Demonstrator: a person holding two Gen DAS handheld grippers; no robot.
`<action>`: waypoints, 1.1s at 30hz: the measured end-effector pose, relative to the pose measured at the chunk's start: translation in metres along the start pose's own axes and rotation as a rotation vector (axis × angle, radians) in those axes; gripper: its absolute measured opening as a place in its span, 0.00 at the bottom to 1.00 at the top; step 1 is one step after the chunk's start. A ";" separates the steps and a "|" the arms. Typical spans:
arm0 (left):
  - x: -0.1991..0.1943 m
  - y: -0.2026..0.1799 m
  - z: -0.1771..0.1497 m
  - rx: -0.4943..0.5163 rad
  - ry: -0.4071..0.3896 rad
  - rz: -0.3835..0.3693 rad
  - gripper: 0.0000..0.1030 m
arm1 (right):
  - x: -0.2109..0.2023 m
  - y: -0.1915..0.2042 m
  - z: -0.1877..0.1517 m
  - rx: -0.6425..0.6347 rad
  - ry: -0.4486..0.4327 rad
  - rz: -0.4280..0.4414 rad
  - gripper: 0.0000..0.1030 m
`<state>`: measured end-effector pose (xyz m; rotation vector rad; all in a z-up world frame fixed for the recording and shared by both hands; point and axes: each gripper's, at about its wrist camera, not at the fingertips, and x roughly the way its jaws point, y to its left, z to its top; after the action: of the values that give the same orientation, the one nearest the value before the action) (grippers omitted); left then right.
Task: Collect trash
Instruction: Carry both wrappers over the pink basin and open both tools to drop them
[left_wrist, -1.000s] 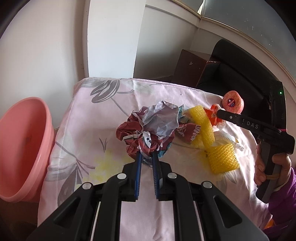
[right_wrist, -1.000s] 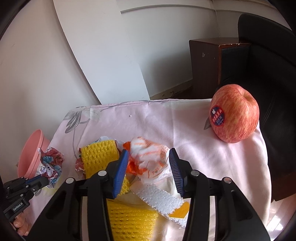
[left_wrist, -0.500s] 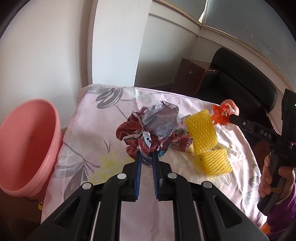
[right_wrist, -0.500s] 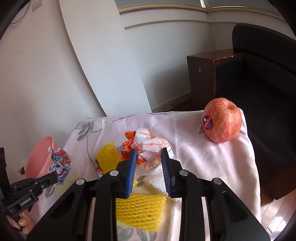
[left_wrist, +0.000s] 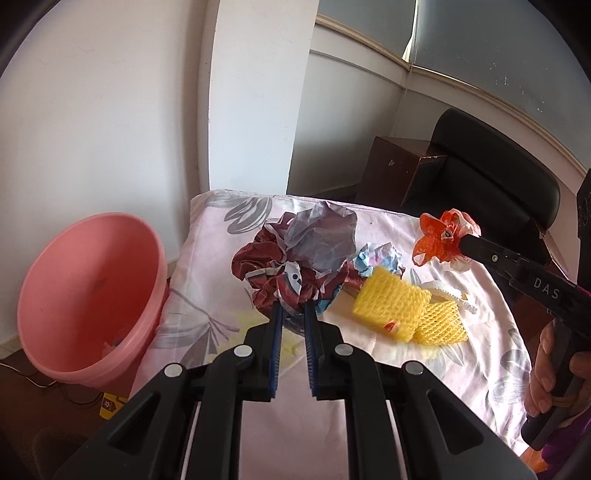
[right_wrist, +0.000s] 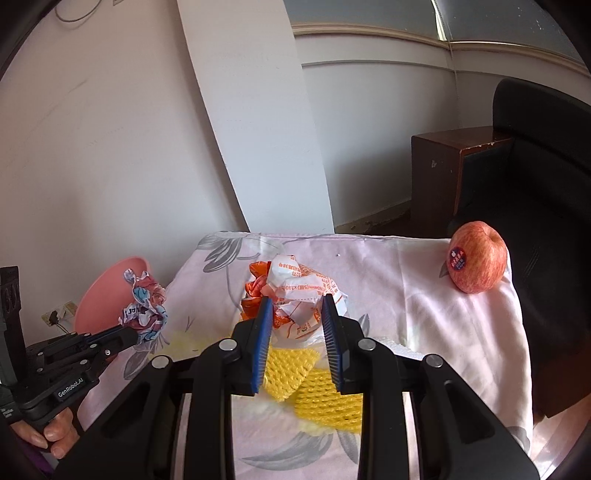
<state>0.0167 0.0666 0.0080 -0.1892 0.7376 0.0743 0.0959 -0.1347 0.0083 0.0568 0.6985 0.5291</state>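
1. Both wads now ride higher above the desk (right_wrist: 424, 295) than a second ago.
2. Left hand-held gripper (left_wrist: 292, 314) is clenched on the maroon wrapper (left_wrist: 280, 273), near the pink basin (left_wrist: 88, 295).
3. Right hand-held gripper (right_wrist: 297, 306) clamps the orange-white wrapper (right_wrist: 299, 291) above the yellow foam nets (right_wrist: 306, 373).

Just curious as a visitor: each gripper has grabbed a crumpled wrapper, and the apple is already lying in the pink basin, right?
Not quite. The apple sits on the cloth-covered table, at its far right corner, as the right wrist view shows. The pink basin stands beside the table. The rest holds: the left gripper grips a dark red wrapper and the right gripper an orange-and-white wrapper.
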 end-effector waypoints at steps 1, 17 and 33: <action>-0.003 0.003 0.000 -0.006 -0.004 0.007 0.10 | 0.000 0.005 0.001 -0.008 0.000 0.007 0.27; -0.033 0.062 -0.003 -0.093 -0.072 0.145 0.10 | 0.025 0.098 0.004 -0.121 0.033 0.132 0.27; -0.044 0.149 -0.023 -0.217 -0.074 0.308 0.11 | 0.077 0.187 0.014 -0.216 0.113 0.270 0.27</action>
<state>-0.0510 0.2081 -0.0009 -0.2775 0.6793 0.4532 0.0709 0.0666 0.0143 -0.0833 0.7448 0.8692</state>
